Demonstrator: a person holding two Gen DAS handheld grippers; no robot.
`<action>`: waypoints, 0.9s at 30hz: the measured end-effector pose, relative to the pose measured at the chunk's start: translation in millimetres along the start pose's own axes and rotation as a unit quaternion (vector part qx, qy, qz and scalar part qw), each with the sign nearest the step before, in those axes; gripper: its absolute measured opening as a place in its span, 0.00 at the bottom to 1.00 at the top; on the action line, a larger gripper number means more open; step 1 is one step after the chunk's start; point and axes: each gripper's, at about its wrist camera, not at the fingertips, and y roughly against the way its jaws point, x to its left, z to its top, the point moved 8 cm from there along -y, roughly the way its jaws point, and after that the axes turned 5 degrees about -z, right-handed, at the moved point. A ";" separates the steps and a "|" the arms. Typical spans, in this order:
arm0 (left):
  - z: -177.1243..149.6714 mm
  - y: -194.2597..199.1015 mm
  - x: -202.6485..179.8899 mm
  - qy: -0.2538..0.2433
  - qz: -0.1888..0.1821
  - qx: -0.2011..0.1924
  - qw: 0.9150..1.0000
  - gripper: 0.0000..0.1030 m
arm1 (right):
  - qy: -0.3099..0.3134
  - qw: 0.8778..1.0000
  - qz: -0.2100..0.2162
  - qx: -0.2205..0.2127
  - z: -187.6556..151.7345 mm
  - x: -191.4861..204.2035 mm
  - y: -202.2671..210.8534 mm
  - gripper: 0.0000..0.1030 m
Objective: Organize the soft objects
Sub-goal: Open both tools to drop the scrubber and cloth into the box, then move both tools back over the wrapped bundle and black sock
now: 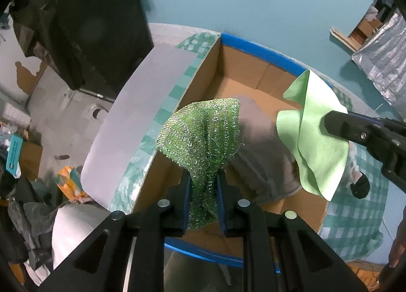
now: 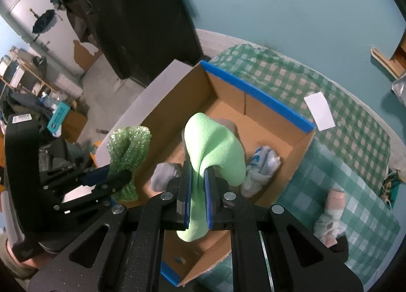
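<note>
Between the left gripper (image 1: 203,185) pads a glittery green mesh cloth (image 1: 203,134) is pinched by its lower bunch, the rest flopping forward over the open box (image 2: 256,94). The right gripper (image 2: 197,183) pinches a pale green cloth (image 2: 215,145) the same way, held over the box's middle.

My worry is the release. Both cloths hang partly toward the near wall, so one let go now could drape over the rim or slide outside instead of dropping in. The mesh looks snaggy and may cling to a pad when the gripper opens. The two grippers are near each other over the box, so a sideways move could tangle the cloths or knock the tools together.

Inside the box lie a grey cloth (image 2: 162,175) and a white-and-blue bundle (image 2: 264,165); there is bare floor between them for more. Just beyond, on the checked bed cover (image 2: 355,140), a sock bundle (image 2: 330,218) waits beside the box, and a white card (image 2: 319,110) lies past the blue-taped rim. Nothing blocks the way down except the raised grey flap (image 1: 132,119) on the left side.
</note>
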 end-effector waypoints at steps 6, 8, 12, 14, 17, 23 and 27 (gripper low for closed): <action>-7.1 -8.3 8.2 0.013 0.007 0.017 1.000 0.36 | 0.002 1.000 -0.004 0.011 -4.8 4.6 -5.3 0.11; -8.1 -7.1 8.6 0.015 0.007 0.015 1.000 0.41 | 0.001 1.000 -0.009 0.013 -6.2 4.7 -4.9 0.23; -9.9 -3.5 6.9 0.011 0.004 0.012 1.000 0.48 | -0.004 1.000 -0.020 0.004 -5.8 3.8 -0.6 0.49; -10.4 -2.5 6.1 0.007 0.002 0.012 1.000 0.49 | -0.007 1.000 -0.026 0.002 -6.6 1.8 1.2 0.55; -10.6 -0.1 3.9 0.002 -0.002 0.008 1.000 0.49 | -0.011 0.999 -0.032 0.002 -8.5 -0.6 3.6 0.56; -11.7 3.9 -5.6 -0.013 -0.010 0.007 1.000 0.49 | -0.027 0.999 -0.043 -0.004 -12.9 -11.4 10.4 0.56; -11.0 7.1 -13.5 -0.022 -0.014 0.003 1.000 0.49 | -0.034 0.998 -0.048 -0.007 -15.8 -19.0 14.9 0.56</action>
